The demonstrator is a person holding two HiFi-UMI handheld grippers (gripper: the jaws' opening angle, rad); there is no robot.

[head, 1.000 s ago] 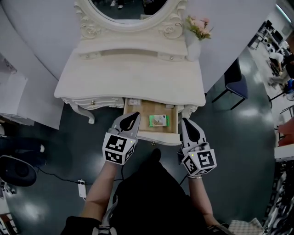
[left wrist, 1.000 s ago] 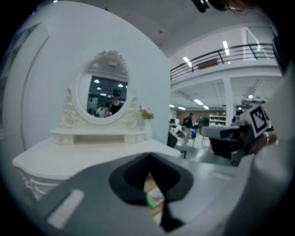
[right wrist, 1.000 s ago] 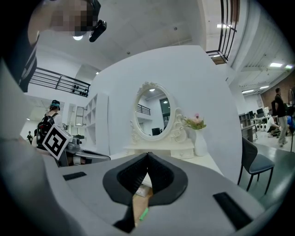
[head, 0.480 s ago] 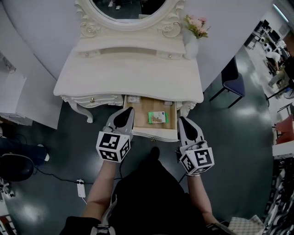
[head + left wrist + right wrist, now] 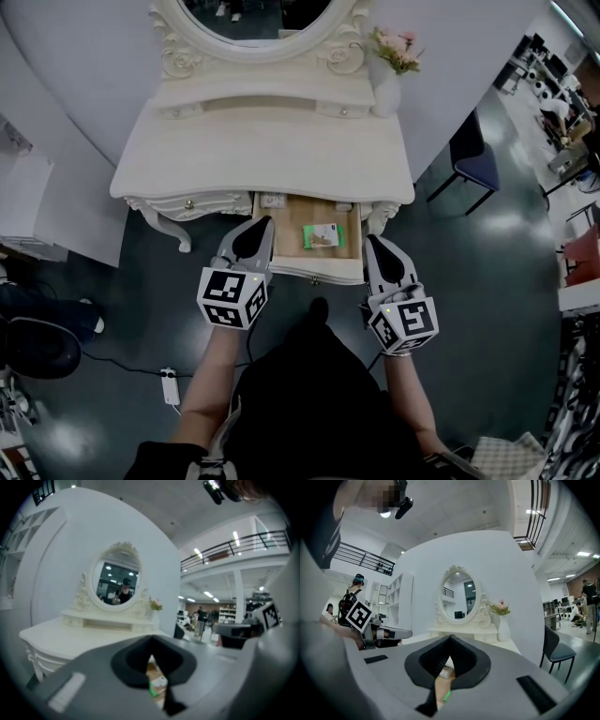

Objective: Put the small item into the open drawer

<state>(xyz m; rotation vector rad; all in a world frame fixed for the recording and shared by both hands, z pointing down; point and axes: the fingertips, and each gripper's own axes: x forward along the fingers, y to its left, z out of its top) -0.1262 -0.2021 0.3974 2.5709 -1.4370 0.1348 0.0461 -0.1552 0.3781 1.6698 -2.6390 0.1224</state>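
Two risks are foreseen. With the drawer [image 5: 314, 274] drawn out from under the desk [image 5: 262, 159] and both tools close to its front, the drawer front could be knocked by a careless swing of either one, and the drawer jolted or pushed askew. If the drawer were shut with a sharp push, the small green-and-white packet [image 5: 323, 236] inside it could be slid toward the back of the drawer, against the small white thing [image 5: 273, 200] seen at the drawer's back left corner. The packet is already lying flat on the drawer's wooden floor, right of its middle, so the placing is judged done and a further grasp would be needless.

The left tool [image 5: 264, 225] is held at the drawer's left front corner, its tips pointed away from the person and over the drawer's left edge; whether that edge is touched cannot be told. Its jaws are seen closed together in the left gripper view, with nothing between them; only the packet in the drawer is glimpsed past them. The right tool [image 5: 374, 242] is held just outside the drawer's right side, tips likewise pointed toward the desk, its jaws pressed together and empty in the right gripper view. Both forearms are extended forward from the body, one on either side of the drawer.
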